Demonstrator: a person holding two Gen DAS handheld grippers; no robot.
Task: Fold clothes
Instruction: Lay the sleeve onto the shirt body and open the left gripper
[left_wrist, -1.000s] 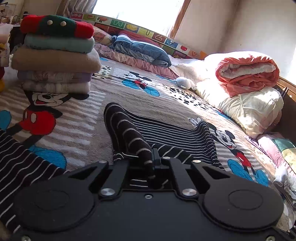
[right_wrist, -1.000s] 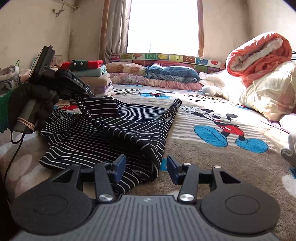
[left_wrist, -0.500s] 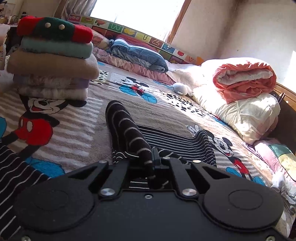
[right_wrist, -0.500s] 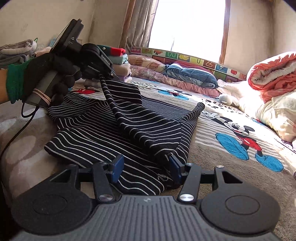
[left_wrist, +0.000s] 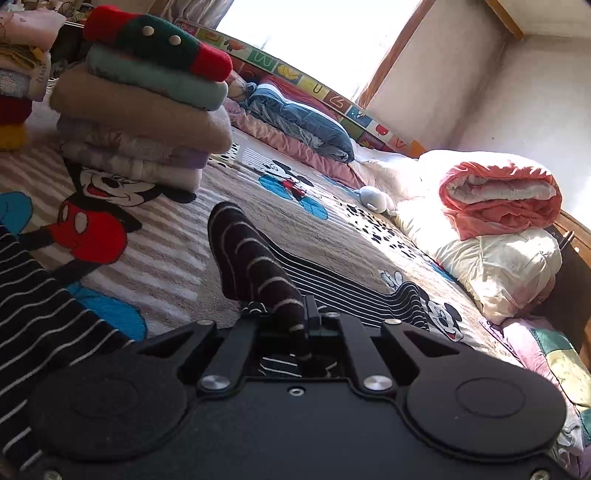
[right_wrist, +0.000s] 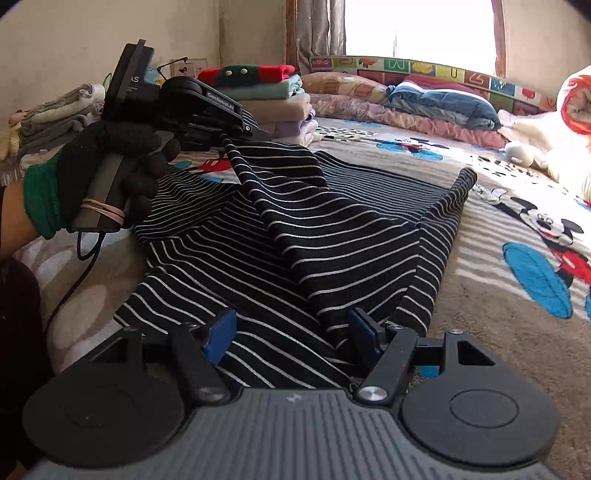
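1. Right wrist view: we see our left gripper (right_wrist: 236, 138) pinched tight on a corner of the striped top (right_wrist: 332, 236), lifting it off the bed (right_wrist: 498, 325).
2. Our right gripper (right_wrist: 291, 334) has just been opening; cloth lies btwn the jaws, not pinched.
3. Risk: if we pull w/ only one side held, the fold may slide crooked.
4. No boxes or baskets here.

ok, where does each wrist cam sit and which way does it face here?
Left wrist: on the left gripper, shut on the striped garment, facing up the bed to the folded stack.
Right wrist: on the right gripper, jaws just opening, fabric between them, facing the window; gloved left hand shows.
Shared: garment, stack, blue pillow.
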